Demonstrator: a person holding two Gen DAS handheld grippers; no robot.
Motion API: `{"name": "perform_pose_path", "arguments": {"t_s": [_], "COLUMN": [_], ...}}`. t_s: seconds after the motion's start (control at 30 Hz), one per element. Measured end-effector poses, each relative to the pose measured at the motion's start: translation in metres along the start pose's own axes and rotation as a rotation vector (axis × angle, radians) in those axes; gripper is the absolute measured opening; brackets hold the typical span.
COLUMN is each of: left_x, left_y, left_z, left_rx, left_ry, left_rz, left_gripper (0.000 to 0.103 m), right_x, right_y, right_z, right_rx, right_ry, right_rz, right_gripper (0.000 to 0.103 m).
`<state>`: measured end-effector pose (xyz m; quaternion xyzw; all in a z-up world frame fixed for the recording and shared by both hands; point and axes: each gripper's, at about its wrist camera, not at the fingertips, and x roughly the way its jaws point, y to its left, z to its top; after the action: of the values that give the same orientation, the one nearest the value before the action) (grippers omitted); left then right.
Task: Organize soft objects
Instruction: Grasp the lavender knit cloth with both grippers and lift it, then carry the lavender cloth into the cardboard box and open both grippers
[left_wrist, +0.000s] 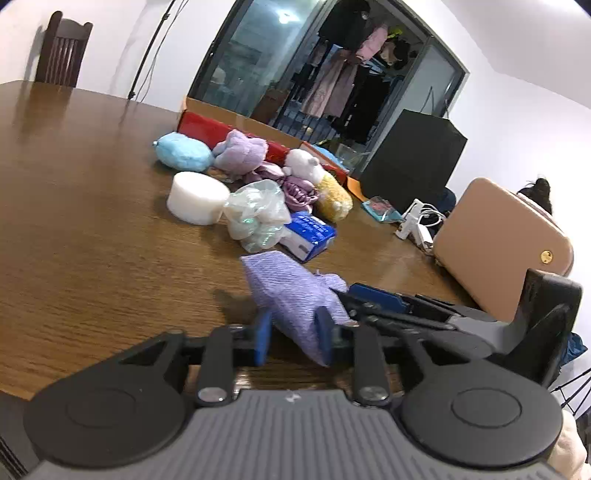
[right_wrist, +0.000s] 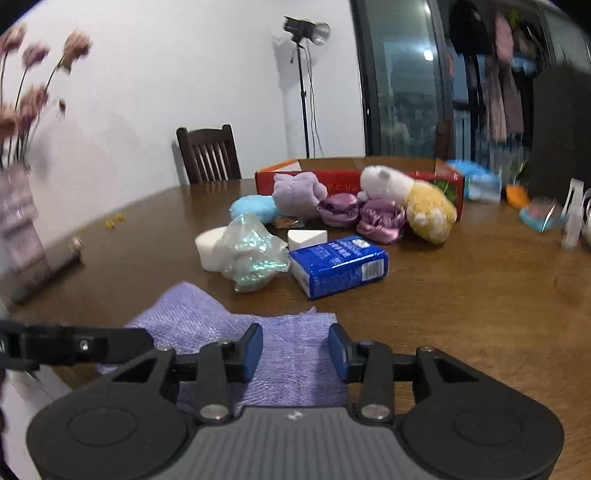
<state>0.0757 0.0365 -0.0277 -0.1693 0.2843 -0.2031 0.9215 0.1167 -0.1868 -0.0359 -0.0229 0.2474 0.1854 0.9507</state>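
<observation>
Both grippers, left (left_wrist: 293, 334) & right (right_wrist: 295, 350), jaws spread w/ purple cloth (right_wrist: 295, 354) between, not pinched

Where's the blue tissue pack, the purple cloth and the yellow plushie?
blue tissue pack (right_wrist: 338, 266): right wrist view, top face.
purple cloth (right_wrist: 295, 354): right wrist view, middle.
yellow plushie (right_wrist: 430, 214): right wrist view, body.
</observation>
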Motion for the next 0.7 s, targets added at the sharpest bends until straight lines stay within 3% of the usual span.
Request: {"name": "perform_pose_path", "arguments": {"t_s": [0.2, 0.3, 0.43, 0.57, 0.7], "left_x": [0.001, 0.001, 0.001, -0.002, 0.015], "left_y": [-0.001, -0.004, -0.009, -0.015, -0.015], "left_z": [0.001, 0.003, 0.018, 0.062, 0.135], "left_rx": [0.004, 0.021, 0.080, 0.151, 0.188], "left_ry": [0.003, -0.002, -0.017, -0.106, -0.170], "left_rz": [0.009, 0.010, 0.001, -0.045, -0.059], "left_gripper": [0.016, 0.010, 0.010, 0.010, 0.010], "right_x": [0.000, -0.003, -0.004, -0.014, 0.005], "right_y": [-0.003, 0.001, 0.004, -0.007, -0.034], "right_z": [-0.002, -0.002, 0.003, 0.038, 0.106], "right_rx": [0.001, -0.027, -0.036, -0.018, 0.005], "right_ry": [0.012, 0.016, 0.004, -0.096, -0.165], "right_rz": [-0.004, 0.048, 0.089, 0.125, 0.171], "right_gripper": [0.042, 0.016, 0.010, 0.010, 0.010]}}
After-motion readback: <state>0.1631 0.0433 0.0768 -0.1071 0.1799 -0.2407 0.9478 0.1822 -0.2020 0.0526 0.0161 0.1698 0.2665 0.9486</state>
